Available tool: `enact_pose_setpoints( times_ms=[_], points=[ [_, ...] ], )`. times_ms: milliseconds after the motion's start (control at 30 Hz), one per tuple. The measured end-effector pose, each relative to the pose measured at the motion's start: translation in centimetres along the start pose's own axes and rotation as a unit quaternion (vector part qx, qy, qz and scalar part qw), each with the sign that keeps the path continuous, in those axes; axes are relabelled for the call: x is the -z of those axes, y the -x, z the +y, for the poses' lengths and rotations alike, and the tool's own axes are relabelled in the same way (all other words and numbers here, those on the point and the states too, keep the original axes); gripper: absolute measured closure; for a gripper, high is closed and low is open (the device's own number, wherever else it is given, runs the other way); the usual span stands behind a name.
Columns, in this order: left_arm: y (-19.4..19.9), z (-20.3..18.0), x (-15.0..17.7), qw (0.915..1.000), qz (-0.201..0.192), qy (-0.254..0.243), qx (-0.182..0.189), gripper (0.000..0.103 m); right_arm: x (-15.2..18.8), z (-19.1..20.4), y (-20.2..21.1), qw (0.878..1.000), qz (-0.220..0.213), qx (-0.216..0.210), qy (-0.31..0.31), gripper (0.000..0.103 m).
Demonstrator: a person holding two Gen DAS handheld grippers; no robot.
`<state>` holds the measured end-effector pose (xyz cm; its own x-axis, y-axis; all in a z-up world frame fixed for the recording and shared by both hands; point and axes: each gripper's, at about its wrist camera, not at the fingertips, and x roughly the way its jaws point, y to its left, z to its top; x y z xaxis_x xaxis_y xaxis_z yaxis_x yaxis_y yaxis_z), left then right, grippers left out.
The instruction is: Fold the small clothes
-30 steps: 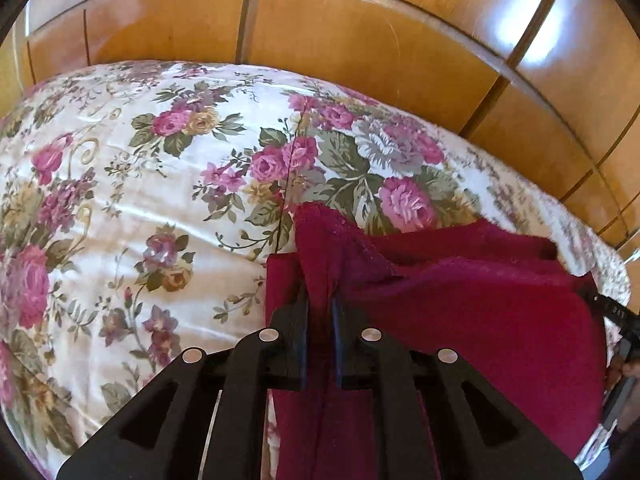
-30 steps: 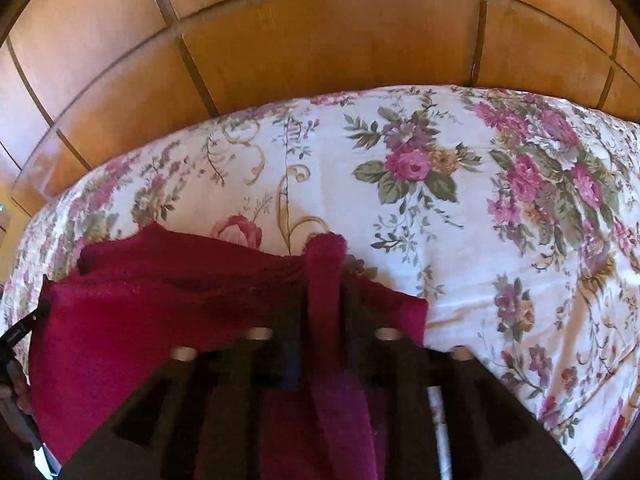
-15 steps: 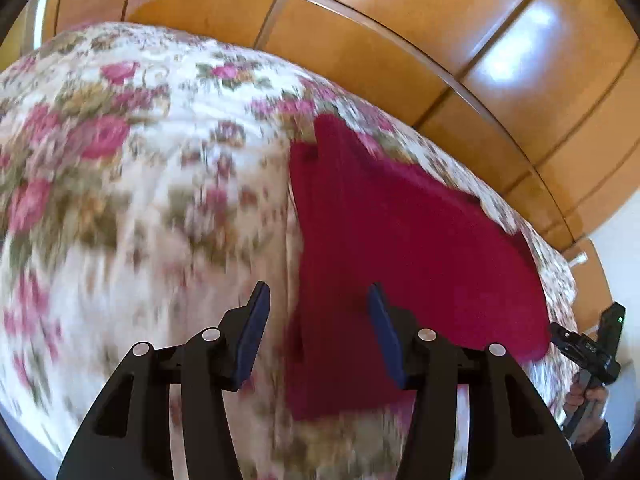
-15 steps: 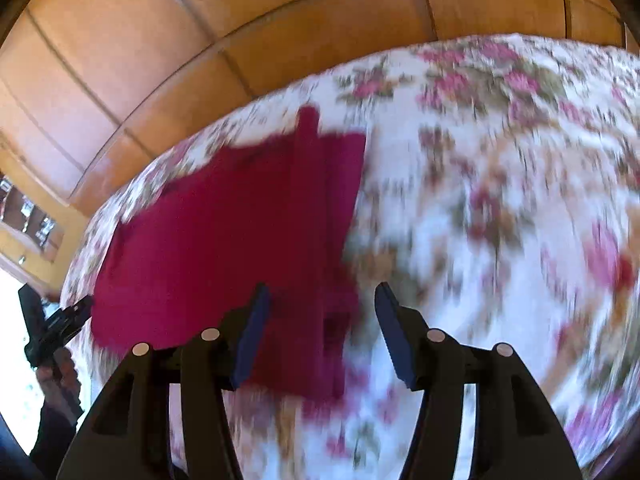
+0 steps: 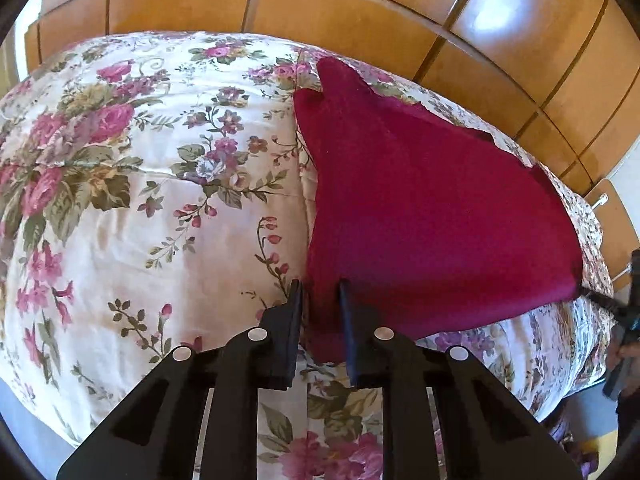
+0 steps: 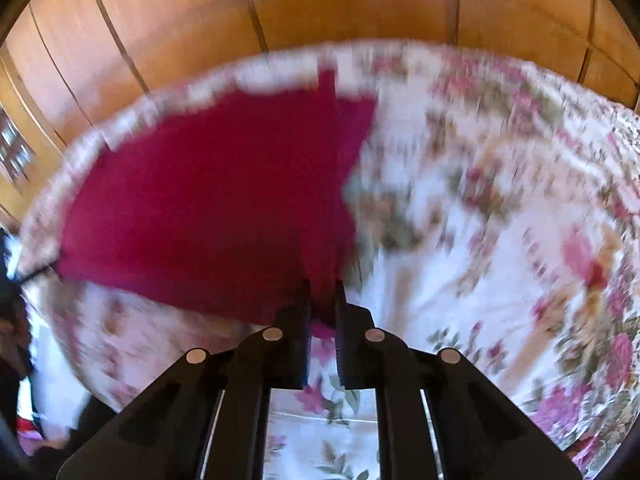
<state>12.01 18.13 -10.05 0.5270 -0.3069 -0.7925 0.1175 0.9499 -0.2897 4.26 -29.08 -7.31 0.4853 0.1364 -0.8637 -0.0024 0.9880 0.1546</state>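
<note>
A dark red garment point(image 5: 420, 208) lies spread flat on the floral bedspread point(image 5: 140, 200). In the left wrist view my left gripper point(image 5: 320, 292) is at the garment's near left corner, its jaws narrowed with the red cloth between them. In the right wrist view, which is blurred, the garment point(image 6: 208, 208) lies to the left, and my right gripper point(image 6: 320, 288) has its jaws nearly together on the near right corner of the cloth. The right gripper also shows at the far right edge of the left wrist view point(image 5: 624, 312).
A wooden panelled wall point(image 5: 360, 4) runs behind the bed. The bedspread point(image 6: 500, 220) stretches to the right of the garment in the right wrist view. The bed's near edge drops off below both grippers.
Both grippers let go of the far corners, opened wide, drew back to the near edge of the garment, and have now closed on its near corners. The garment now lies flat.
</note>
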Motion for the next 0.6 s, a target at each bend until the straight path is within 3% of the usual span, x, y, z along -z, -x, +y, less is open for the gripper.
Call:
enact_pose_setpoints(
  times_ms=[67,100,167,333,467,600],
  points=[
    [0.7,-0.5,-0.1,1.0000,-0.006,-0.005,-0.007,0.085,-0.1,0.0,0.6,1.000,-0.007,-0.004,-0.012,0.091],
    [1.0,-0.7,-0.1,0.9999,-0.009,-0.003,-0.010,0.080,-0.2,-0.1,1.1,1.000,-0.013,-0.002,-0.017,0.087],
    [1.9,-0.8,-0.2,0.9997,-0.018,0.000,-0.020,0.080,-0.4,-0.2,2.2,0.999,-0.026,0.022,-0.014,0.059],
    [4.6,-2.1,-0.7,0.9973,-0.070,0.002,-0.021,0.080,-2.5,0.2,5.8,0.994,-0.102,0.017,-0.037,0.049],
    [4.5,-4.3,-1.3,0.9955,-0.086,-0.022,-0.032,0.080,-5.8,3.6,5.3,0.991,-0.133,-0.005,-0.018,0.036],
    [2.6,-5.7,-1.7,0.9962,-0.072,-0.031,-0.039,0.065,-9.0,8.0,2.4,0.991,-0.135,-0.016,0.015,0.031]
  ],
)
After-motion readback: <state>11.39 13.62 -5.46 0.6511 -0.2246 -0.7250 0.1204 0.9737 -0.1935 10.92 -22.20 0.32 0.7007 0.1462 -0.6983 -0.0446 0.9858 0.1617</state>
